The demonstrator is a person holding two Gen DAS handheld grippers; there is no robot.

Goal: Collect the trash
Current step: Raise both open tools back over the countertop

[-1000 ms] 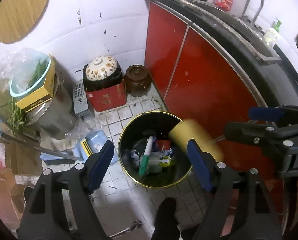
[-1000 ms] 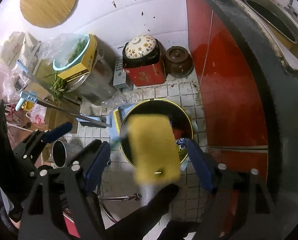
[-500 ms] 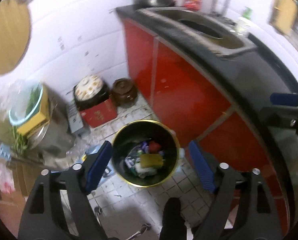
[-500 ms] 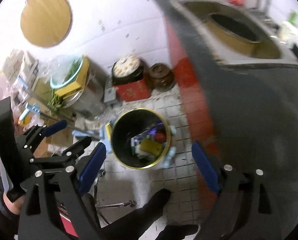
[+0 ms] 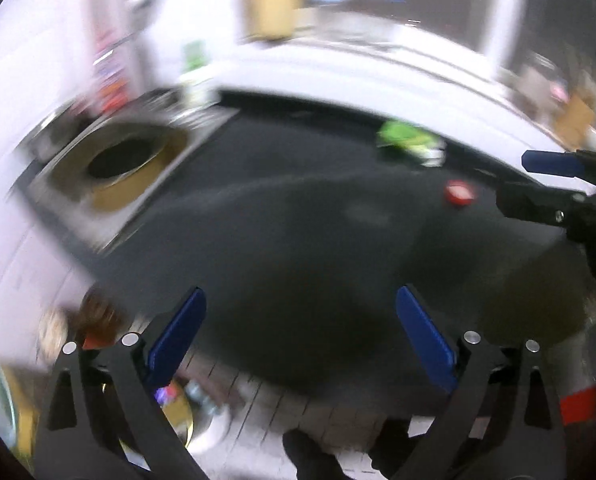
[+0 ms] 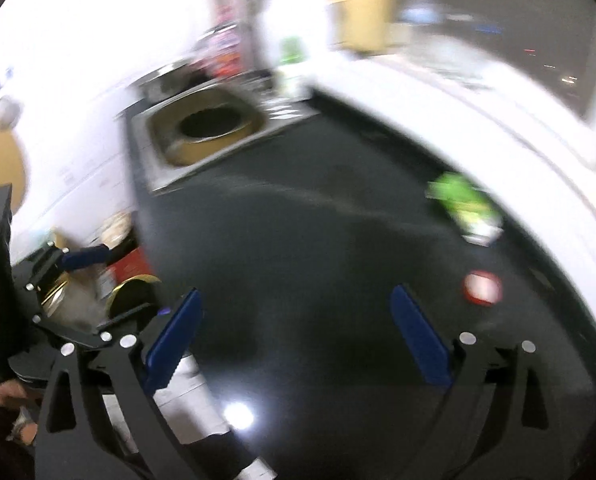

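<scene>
Both views are blurred by motion. A green and white wrapper lies on the black counter at the far right; it also shows in the right wrist view. A small red round piece lies near it, also in the right wrist view. My left gripper is open and empty above the counter's front edge. My right gripper is open and empty over the counter. The gold-rimmed trash bin is on the floor at the left, partly hidden.
A steel sink with a brown basin sits at the counter's far left, also in the right wrist view. Bottles stand behind it. A window sill runs along the back. Tiled floor lies below.
The yellow sponge dropped from my right gripper into the bin. Both grippers then swung up from the bin to face the black counter, still open.
</scene>
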